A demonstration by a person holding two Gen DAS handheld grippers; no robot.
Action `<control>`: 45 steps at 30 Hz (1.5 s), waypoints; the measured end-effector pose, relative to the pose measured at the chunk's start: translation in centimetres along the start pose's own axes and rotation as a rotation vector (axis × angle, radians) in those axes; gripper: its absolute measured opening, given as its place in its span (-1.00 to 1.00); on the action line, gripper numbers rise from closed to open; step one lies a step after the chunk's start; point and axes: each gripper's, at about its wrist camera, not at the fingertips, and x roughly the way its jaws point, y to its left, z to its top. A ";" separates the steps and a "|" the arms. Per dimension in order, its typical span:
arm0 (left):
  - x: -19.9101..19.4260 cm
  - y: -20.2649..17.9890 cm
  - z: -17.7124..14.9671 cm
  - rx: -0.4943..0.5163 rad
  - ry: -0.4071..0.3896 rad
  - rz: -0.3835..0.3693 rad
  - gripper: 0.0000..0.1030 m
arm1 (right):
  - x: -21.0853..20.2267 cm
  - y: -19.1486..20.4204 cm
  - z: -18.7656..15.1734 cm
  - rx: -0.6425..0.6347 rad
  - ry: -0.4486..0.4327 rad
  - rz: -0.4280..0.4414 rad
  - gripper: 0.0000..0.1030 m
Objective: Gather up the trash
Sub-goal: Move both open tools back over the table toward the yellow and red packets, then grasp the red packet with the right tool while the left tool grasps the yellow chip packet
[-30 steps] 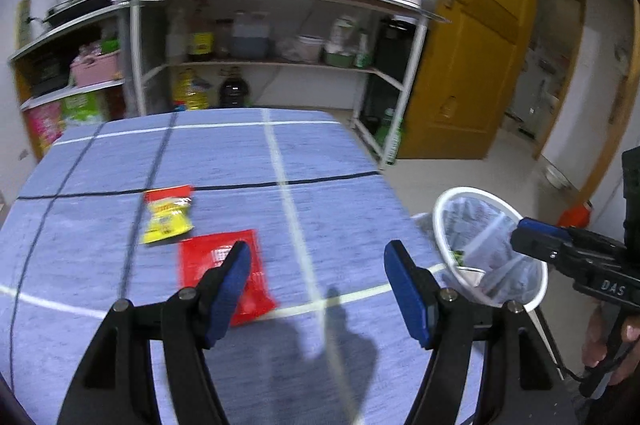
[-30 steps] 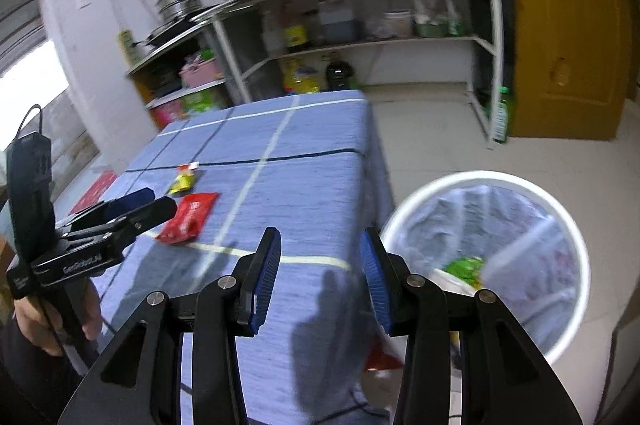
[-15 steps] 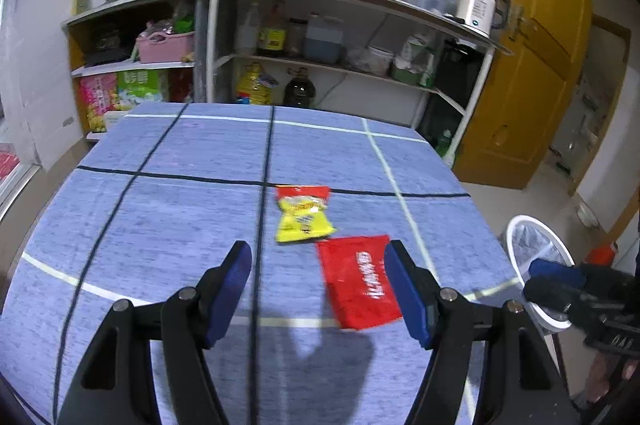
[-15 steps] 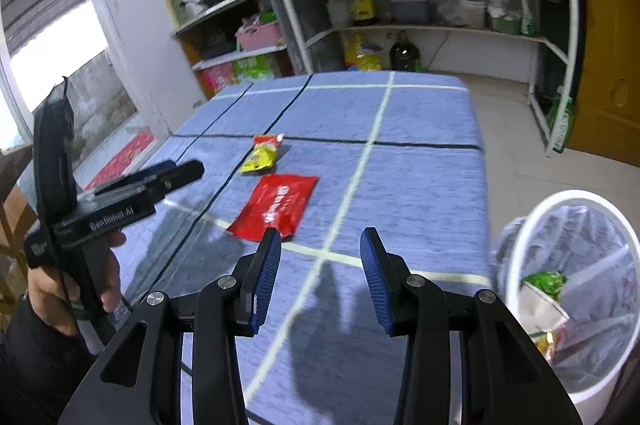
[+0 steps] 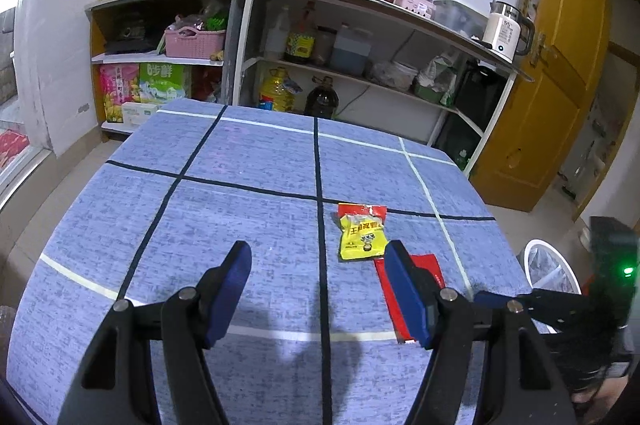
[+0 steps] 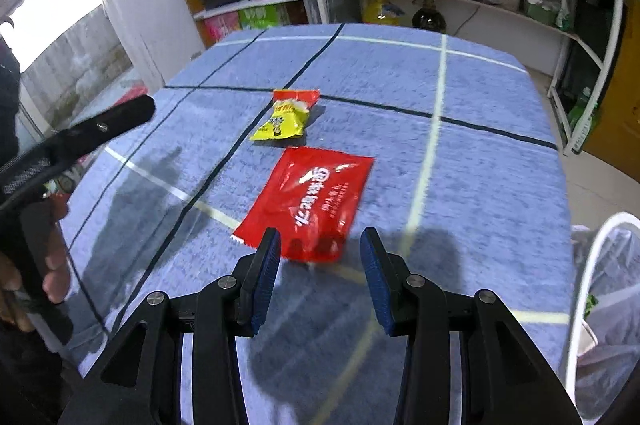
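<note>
- The red wrapper [image 6: 310, 201] lies flat on the surface [image 6: 480, 161], its near edge just ahead of the right gripper [image 6: 320, 275], partly between the two blue pads.
- The right gripper's jaws stand apart and hold nothing.
- In the left wrist view the left gripper [image 5: 318, 291] is wide open and empty; the red wrapper [image 5: 434, 267] shows behind its right finger.
- The yellow packet [image 6: 282, 121] lies just beyond the red one, apart from it, with a red strip along its far end.
- Both wrappers are glossy, crinkled film; the red one carries white lettering.
- The surface wears blue woven cloth crossed by dark and pale lines.
- A white-rimmed bin [image 6: 600, 305] with a clear liner stands beside the surface at the right.
</note>
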 end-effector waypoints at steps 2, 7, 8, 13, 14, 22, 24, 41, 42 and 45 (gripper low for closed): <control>0.1 0.2 -0.1 0.001 0.005 -0.001 0.37 | 1.1 0.2 0.2 -0.002 0.018 -0.009 -0.17; 0.5 0.9 -0.1 -0.003 0.018 0.011 0.37 | 2.2 0.9 0.2 -0.032 0.014 -0.064 -0.18; 0.6 1.1 -0.1 -0.009 0.021 0.013 0.37 | 2.2 1.0 0.2 -0.040 0.007 -0.083 -0.30; 1.5 1.6 0.1 -0.037 0.044 0.014 0.37 | 2.2 0.8 0.4 -0.050 -0.007 -0.101 -0.67; 1.7 1.5 0.1 -0.038 0.048 0.012 0.37 | 2.1 0.7 0.3 -0.050 -0.009 -0.097 -0.74; 4.6 -2.0 0.4 0.024 0.089 -0.036 0.38 | 0.1 -0.7 -0.8 -0.046 -0.018 -0.067 -0.86; 5.5 -3.2 0.4 0.049 0.105 -0.047 0.38 | -0.9 -1.7 -1.1 -0.031 -0.029 -0.073 -0.86; 12.3 -6.3 0.6 0.051 0.202 0.058 -0.14 | -5.7 -8.1 -2.9 0.094 -0.084 -0.095 -0.87; 12.2 -6.4 0.6 0.053 0.198 0.059 -0.17 | -5.8 -8.2 -2.9 0.096 -0.085 -0.097 -0.87; 11.8 -6.7 0.7 0.073 0.181 0.062 -0.31 | -6.1 -8.4 -3.0 0.104 -0.094 -0.099 -0.87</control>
